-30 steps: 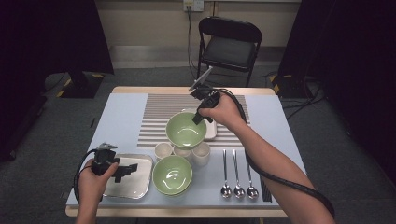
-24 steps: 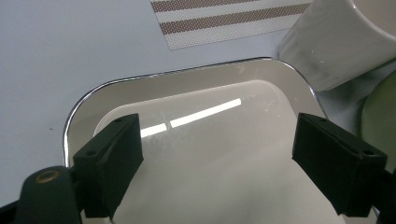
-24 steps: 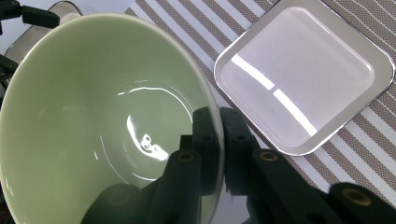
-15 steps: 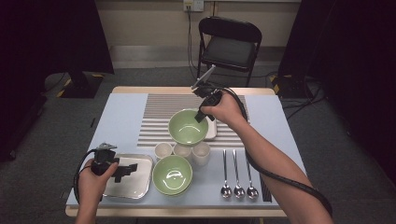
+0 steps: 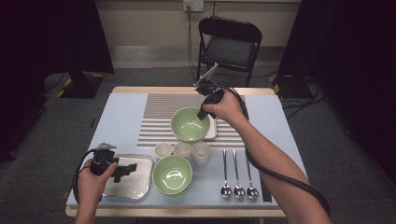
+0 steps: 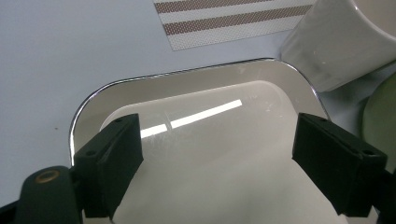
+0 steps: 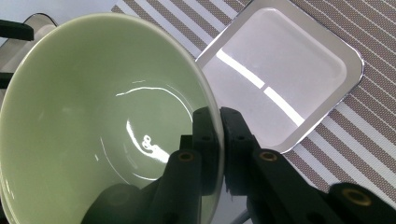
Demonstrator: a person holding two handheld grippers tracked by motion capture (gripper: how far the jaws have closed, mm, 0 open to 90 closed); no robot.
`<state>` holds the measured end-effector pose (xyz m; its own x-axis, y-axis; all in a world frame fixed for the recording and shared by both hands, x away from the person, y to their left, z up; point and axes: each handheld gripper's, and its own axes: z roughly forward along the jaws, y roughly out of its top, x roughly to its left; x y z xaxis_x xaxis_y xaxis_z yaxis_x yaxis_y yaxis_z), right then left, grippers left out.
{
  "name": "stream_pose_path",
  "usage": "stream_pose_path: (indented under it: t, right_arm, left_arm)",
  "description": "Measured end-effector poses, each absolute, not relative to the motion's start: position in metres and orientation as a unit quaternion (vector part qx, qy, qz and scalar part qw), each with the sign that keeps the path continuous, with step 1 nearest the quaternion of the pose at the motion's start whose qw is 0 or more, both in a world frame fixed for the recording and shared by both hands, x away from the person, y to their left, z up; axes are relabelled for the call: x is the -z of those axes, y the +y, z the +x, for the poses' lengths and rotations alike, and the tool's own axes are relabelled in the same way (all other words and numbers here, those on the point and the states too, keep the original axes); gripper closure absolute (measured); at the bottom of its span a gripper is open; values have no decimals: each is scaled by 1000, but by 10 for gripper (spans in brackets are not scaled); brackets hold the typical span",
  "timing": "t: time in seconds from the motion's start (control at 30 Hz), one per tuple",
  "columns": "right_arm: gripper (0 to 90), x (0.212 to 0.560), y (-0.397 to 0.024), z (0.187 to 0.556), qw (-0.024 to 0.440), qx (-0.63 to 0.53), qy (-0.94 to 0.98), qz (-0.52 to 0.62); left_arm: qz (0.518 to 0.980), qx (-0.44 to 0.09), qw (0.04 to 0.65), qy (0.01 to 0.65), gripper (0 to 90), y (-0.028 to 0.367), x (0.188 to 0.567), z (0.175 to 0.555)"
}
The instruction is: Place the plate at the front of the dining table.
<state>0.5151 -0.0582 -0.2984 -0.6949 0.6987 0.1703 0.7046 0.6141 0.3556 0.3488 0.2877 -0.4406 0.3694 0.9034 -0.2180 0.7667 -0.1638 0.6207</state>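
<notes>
A pale green bowl (image 5: 187, 125) hangs tilted over the striped mat (image 5: 161, 114), and my right gripper (image 5: 204, 113) is shut on its right rim. The right gripper view has the two jaws (image 7: 219, 140) pinching the bowl's (image 7: 93, 116) thin wall, one inside and one outside. A small metal tray (image 7: 289, 70) lies on the mat just beyond the bowl. My left gripper (image 5: 125, 170) stands open and low over another metal tray (image 5: 140, 189) at the front left. In the left gripper view its jaws (image 6: 217, 158) are wide apart above the bare tray (image 6: 187, 88), with nothing between them.
A second green bowl (image 5: 172, 174) sits at the front centre, with three white cups (image 5: 182, 149) in a row behind it. Three spoons (image 5: 237, 175) and a dark strip (image 5: 264, 186) lie at the front right. A folding chair (image 5: 229, 44) stands beyond the table's far edge.
The right hand has carried the held bowl a little farther from me over the mat. The left gripper has stayed put over its tray.
</notes>
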Motion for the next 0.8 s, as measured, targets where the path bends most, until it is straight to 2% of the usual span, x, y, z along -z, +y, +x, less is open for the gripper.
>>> stream_pose_path:
  t: [0.8]
  right_arm:
    - [859, 302, -64, 525, -7, 209, -889, -408]
  left_arm:
    - [757, -103, 336, 552, 156, 289, 440, 349]
